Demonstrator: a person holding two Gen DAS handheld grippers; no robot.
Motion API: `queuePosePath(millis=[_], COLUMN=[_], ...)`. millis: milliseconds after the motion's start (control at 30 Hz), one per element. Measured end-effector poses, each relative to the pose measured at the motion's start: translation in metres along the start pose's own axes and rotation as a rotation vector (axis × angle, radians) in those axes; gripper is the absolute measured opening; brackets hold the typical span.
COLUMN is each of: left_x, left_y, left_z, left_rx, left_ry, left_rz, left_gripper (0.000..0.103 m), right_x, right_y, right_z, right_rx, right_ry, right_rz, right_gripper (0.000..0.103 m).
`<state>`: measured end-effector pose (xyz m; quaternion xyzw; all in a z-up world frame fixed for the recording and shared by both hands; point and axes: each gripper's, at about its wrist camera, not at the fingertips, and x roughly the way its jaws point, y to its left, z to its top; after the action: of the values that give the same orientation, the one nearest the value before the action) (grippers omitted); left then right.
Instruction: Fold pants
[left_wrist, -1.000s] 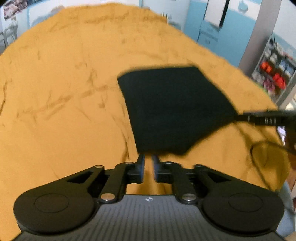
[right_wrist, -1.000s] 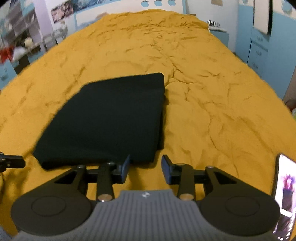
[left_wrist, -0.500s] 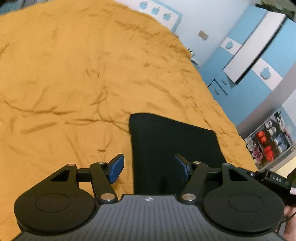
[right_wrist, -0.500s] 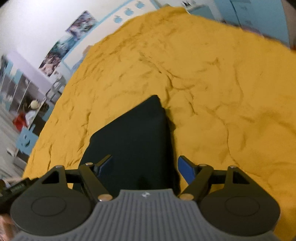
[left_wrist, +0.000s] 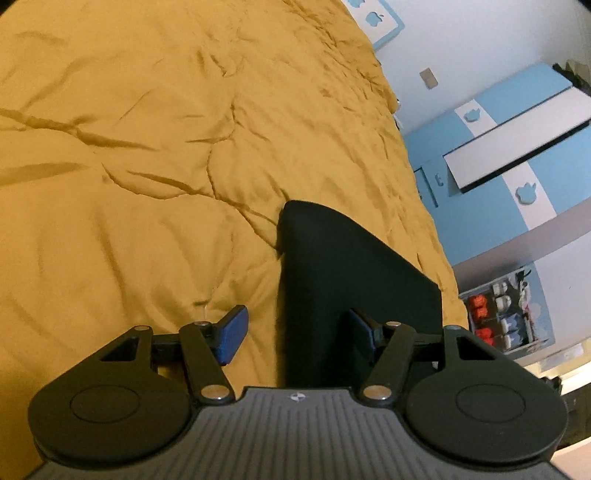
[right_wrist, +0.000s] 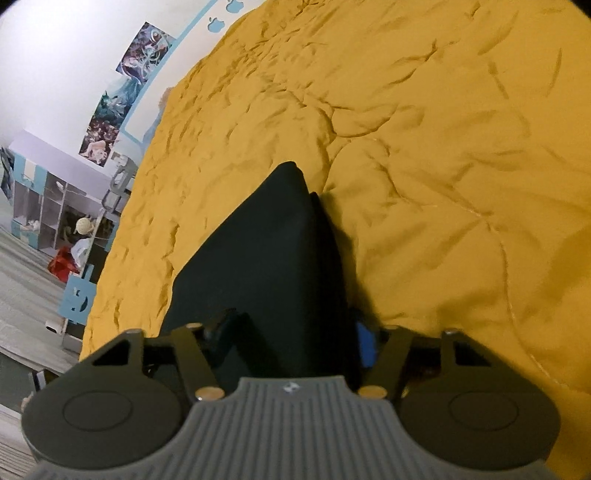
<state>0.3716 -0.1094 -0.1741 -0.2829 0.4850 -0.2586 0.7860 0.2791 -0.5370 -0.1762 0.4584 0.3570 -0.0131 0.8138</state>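
A wide bed (left_wrist: 147, 166) with a wrinkled mustard-yellow cover fills most of the room. On one side there is a blue and white wardrobe (left_wrist: 517, 155) with apple shapes on it, and a low shelf (left_wrist: 506, 314) with small red and white things. On the other side, posters (right_wrist: 125, 96) hang on a white wall above open blue shelves (right_wrist: 48, 210).

The black pants (left_wrist: 347, 280) lie on the bed near its front edge, folded into a flat, thick packet. Their long axis runs across the bed, from one hand-held gripper to the other. In each wrist view the far corner of the packet points away, toward the head of the bed.

The left hand-held gripper (left_wrist: 298, 334) has its blue pads wide apart; the left side edge of the pants lies between them. The right hand-held gripper (right_wrist: 291, 336) is also spread wide, and the right end of the pants (right_wrist: 269, 258) sits between its fingers. Neither one clamps the cloth.
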Motion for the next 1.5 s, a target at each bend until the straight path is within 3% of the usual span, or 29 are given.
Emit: queuePosePath(millis=[167,200,400,667,1033,1333,1500], left_x=[0.005,0.006,-0.004,-0.042,-0.128,-0.205,-0.212], left_y=[-0.004,-0.005,-0.025,-0.065,-0.092,-0.075,-0.048], left_z=[0.001,0.002,-0.002,-0.001,-0.004,-0.008,-0.006], left_rx=[0.001,-0.004,0.068,0.198,0.289,0.333,0.309], left_ry=[-0.010,-0.007,-0.050,-0.094,-0.171,-0.245,-0.250], left_rz=[-0.010,-0.021,0.037,0.085,0.134,0.209,0.222], left_gripper=[0.043,0.031,0.019,0.016,0.016,0.016,0.016], right_x=[0.008,0.007,-0.002,-0.024,-0.054,-0.050,-0.029], right_y=[0.003,0.004,0.020,0.060,0.113,0.170,0.187], right_z=[0.002,0.002,0.000,-0.003,-0.031,-0.075,-0.094], right_rx=[-0.005,-0.013,-0.077,-0.196,-0.238,-0.293,-0.299], right_ry=[0.004,0.005,-0.018,-0.039,-0.018,0.033,0.083], right_rz=[0.020,0.020,0.012,-0.010,0.108,0.222,0.228], right_gripper=[0.041,0.038,0.022,0.020,0.020,0.020,0.020])
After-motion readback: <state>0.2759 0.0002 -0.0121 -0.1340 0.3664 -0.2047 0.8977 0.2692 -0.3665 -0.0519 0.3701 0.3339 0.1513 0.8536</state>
